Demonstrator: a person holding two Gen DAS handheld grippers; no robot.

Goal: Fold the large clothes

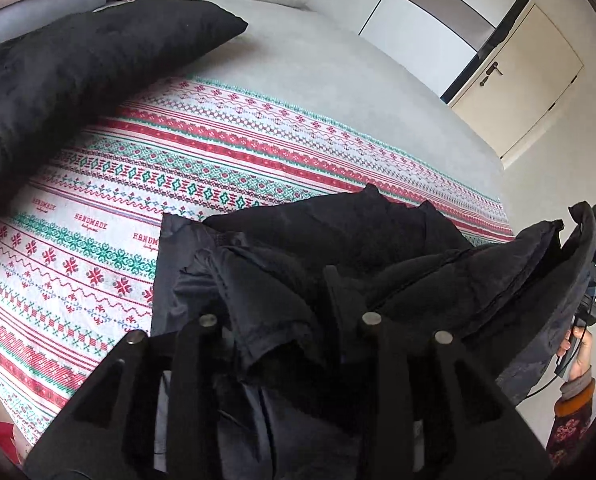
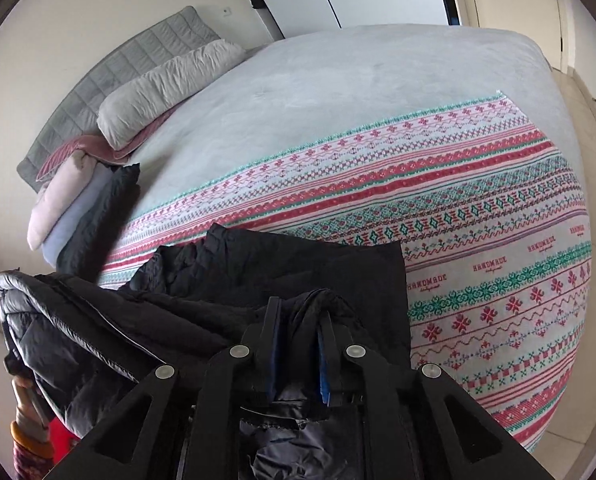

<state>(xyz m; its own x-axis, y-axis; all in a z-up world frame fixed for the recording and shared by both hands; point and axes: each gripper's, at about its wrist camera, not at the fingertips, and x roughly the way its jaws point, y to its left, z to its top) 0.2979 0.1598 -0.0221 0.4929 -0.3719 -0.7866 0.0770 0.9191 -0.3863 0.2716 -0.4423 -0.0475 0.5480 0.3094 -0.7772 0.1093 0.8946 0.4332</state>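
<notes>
Scene: a bedroom, seen from two wrist cameras looking down over a bed [image 2: 338,80] with a grey cover.
Garment: a black puffer jacket [image 1: 378,240], bunched and partly folded, hangs between the two tools; its lower part lies on the patterned blanket [image 1: 177,168] near the foot of the bed.
Left hand-held gripper [image 1: 281,308]: jaws stand apart with a thick fold of the jacket bunched between them; whether the pads press on the cloth cannot be told, since the fabric hides the fingertips.
Right hand-held gripper [image 2: 300,312]: fingers close together, blue pads showing, clamped on a fold of the jacket's edge.
Right-hand end, from the left camera: the jacket's hem drapes over the other tool at the right edge of the picture, where a hand [image 1: 578,356] in a patterned sleeve holds the handle.
Left-hand end, from the right camera: the shiny quilted lining of the jacket [image 2: 57,344] faces the lens, with a hand [image 2: 25,396] below it at the lower left.
Blanket: white with red and green knit-style bands and the word "HANDMADE" printed in rows; it covers the near part of the bed.
Bedding: a black cushion [image 1: 77,68] lies at the blanket's left edge; pale pillows [image 2: 165,88] are stacked against a grey quilted headboard [image 2: 117,76].
Background: a white wardrobe [image 1: 398,12] and a cream door [image 1: 518,76] beyond the bed.
</notes>
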